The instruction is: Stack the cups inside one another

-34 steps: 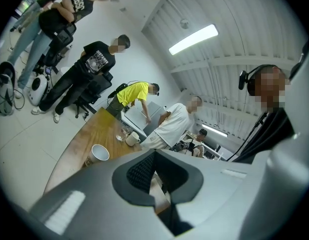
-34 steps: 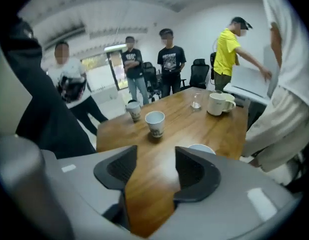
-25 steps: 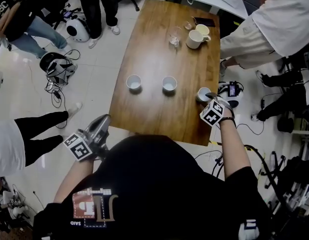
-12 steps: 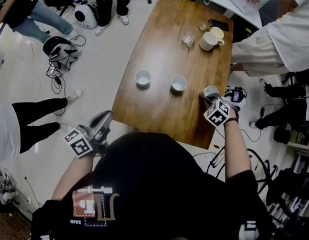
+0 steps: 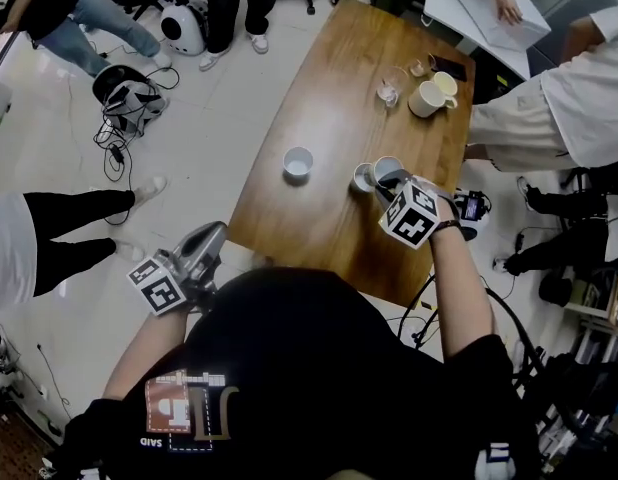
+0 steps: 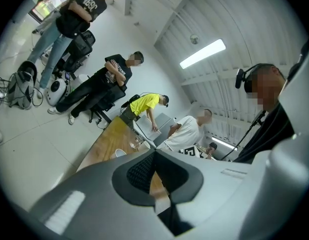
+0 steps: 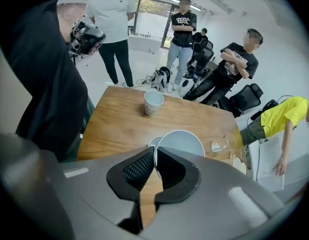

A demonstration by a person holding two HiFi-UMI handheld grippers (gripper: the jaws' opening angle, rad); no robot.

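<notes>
Right gripper, pointing steeply down, just closed on a cup; left gripper level, jaws together

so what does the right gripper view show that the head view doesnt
Only the right gripper view: the right gripper's jaws, which have just been closing, pinching the rim of a white cup, and the onlookers standing upright.

Only the head view: the left gripper out over the floor beside the wooden table, and the marker cube on the right gripper.

Both: the table, the held cup next to a second cup, and a lone cup further along.
</notes>
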